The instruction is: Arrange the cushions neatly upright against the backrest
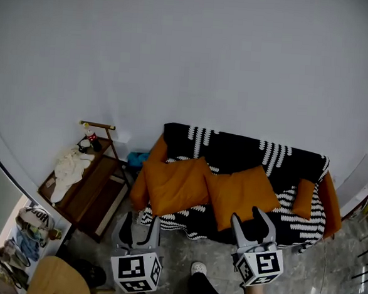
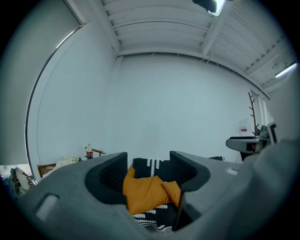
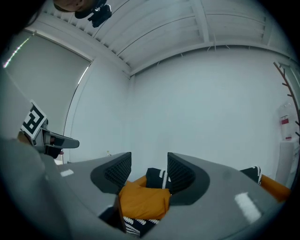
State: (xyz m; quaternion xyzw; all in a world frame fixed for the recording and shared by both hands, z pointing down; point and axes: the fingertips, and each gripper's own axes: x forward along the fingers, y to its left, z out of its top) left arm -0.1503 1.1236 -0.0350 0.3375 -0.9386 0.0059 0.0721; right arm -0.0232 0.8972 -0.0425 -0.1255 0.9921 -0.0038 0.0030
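Note:
A sofa [image 1: 234, 150] draped in a black-and-white throw stands against the wall. Two large orange cushions lie slumped on its seat: the left cushion [image 1: 172, 183] by the left arm, the middle cushion [image 1: 240, 191] askew beside it. A smaller orange cushion [image 1: 303, 199] leans near the right arm. My left gripper [image 1: 142, 227] hangs open over the floor in front of the sofa's left end, clear of it. My right gripper [image 1: 251, 218] is open just in front of the middle cushion. The left cushion [image 2: 145, 194] and the middle cushion [image 3: 143, 201] show beyond the empty jaws.
A wooden side table [image 1: 96, 190] with a white cloth [image 1: 69, 166] and a bottle [image 1: 91, 137] stands left of the sofa. A round wooden top [image 1: 58, 279] and a shelf of shoes [image 1: 23, 239] are at lower left. My foot [image 1: 199, 268] is on the grey floor.

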